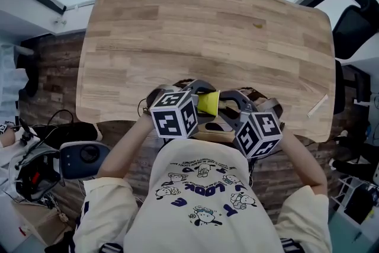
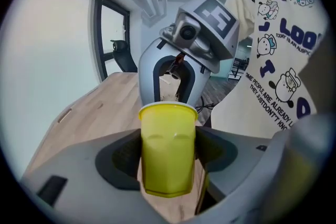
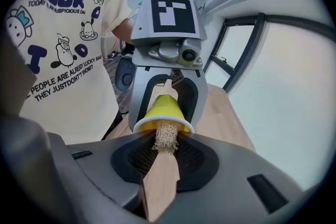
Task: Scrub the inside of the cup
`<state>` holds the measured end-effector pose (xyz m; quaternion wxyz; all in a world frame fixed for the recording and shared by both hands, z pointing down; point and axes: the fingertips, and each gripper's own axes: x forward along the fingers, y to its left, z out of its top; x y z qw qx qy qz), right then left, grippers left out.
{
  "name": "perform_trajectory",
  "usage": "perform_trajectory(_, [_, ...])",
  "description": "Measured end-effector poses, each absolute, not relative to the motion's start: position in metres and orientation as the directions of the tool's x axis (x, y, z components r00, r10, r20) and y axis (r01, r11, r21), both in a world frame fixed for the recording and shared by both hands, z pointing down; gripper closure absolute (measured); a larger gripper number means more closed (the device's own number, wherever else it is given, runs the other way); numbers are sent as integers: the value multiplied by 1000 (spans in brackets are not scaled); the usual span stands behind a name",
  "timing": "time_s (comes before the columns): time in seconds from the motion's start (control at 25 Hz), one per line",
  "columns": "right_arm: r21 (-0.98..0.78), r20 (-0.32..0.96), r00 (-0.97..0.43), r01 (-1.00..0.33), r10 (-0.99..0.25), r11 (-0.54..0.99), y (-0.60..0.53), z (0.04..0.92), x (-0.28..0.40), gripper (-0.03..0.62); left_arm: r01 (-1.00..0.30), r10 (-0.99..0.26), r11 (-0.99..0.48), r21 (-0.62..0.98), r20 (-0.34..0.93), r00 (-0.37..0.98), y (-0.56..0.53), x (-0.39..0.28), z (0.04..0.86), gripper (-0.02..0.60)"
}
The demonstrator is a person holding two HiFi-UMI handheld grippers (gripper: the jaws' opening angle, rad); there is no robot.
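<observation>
Left hand-held gripper (image 2: 168, 161) clamps the yellow cup (image 2: 168, 128); right hand-held gripper (image 3: 163, 161) grips a wooden brush (image 3: 159, 183), bristles (image 3: 167, 135) in its mouth.

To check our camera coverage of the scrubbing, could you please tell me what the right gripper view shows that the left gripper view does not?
Only the right gripper view: the wooden brush clamped in the fingers of the right gripper, bristles at the mouth of the yellow cup. Only the left gripper view: the dents in the cup's wall where the fingers of the left gripper squeeze it. Both: the cup, the wooden table, the person's printed shirt.
</observation>
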<state>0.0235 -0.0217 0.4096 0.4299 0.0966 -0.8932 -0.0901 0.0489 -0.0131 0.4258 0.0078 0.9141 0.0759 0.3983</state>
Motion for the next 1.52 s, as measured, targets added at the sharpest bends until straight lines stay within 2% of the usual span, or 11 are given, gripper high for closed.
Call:
perform_trajectory(0.52, [545, 701, -605, 110, -379, 831, -16, 402, 18, 508, 93, 322, -918, 385, 588, 742, -5, 44, 418, 261])
perform_trajectory(0.96, [716, 608, -659, 215, -442, 665, -4, 394, 12, 507, 131, 480, -756, 641, 408, 776, 9, 39, 409, 261])
perform_trajectory(1.16, [744, 581, -673, 211, -458, 634, -7, 390, 13, 505, 135, 478, -741, 658, 375, 794, 7, 41, 405, 261])
perform_trajectory(1.52, [643, 635, -647, 138, -423, 753, -10, 400, 14, 507, 108, 429, -810, 576, 457, 779, 4, 39, 415, 261])
